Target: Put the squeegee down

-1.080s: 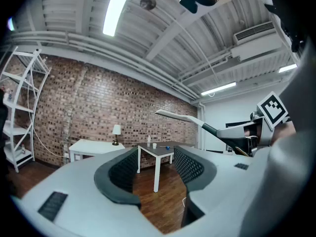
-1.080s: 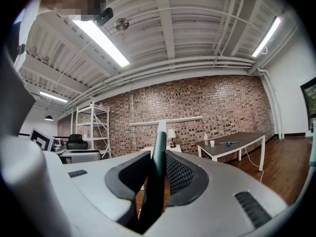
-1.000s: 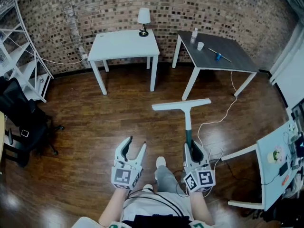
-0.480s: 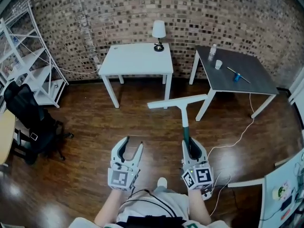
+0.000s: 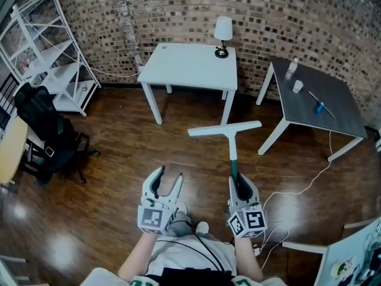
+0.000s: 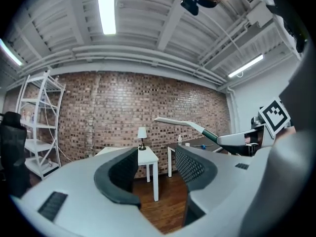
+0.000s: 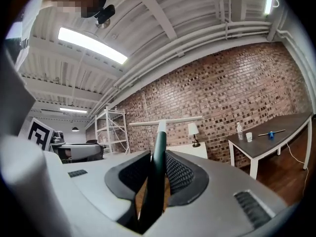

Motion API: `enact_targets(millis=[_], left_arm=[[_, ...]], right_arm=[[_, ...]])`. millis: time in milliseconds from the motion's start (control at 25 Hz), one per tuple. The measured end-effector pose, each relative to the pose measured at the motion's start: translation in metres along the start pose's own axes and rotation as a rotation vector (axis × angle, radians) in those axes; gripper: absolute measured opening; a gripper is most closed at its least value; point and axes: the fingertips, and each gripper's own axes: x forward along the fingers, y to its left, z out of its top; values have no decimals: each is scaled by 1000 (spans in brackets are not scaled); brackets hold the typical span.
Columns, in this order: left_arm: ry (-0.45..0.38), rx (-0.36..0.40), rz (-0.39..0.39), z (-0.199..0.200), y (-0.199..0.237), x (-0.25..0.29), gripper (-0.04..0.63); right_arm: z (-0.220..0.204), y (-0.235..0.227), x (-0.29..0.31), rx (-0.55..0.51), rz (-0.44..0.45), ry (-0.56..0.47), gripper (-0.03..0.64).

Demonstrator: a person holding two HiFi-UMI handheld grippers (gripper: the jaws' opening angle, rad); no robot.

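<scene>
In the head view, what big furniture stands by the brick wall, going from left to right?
First the white shelf rack → then the white table → then the dark grey table.

The glossy dark brown wooden plank floor [image 5: 119, 159] mirrors light. The red-brown brick wall [image 5: 178, 11] looks rough and matt. The square white tabletop [image 5: 190, 64] is smooth and matt; the white-headed, green-handled squeegee [image 5: 227, 129] looks like smooth plastic.
</scene>
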Motion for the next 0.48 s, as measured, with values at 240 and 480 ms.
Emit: enact_targets(millis=[240, 480], left_arm=[[8, -46, -9, -29, 33, 49, 228], [-27, -38, -12, -21, 91, 128, 229]], right_arm=[[-14, 2, 53, -10, 34, 44, 115], [6, -23, 155, 48, 34, 34, 115]])
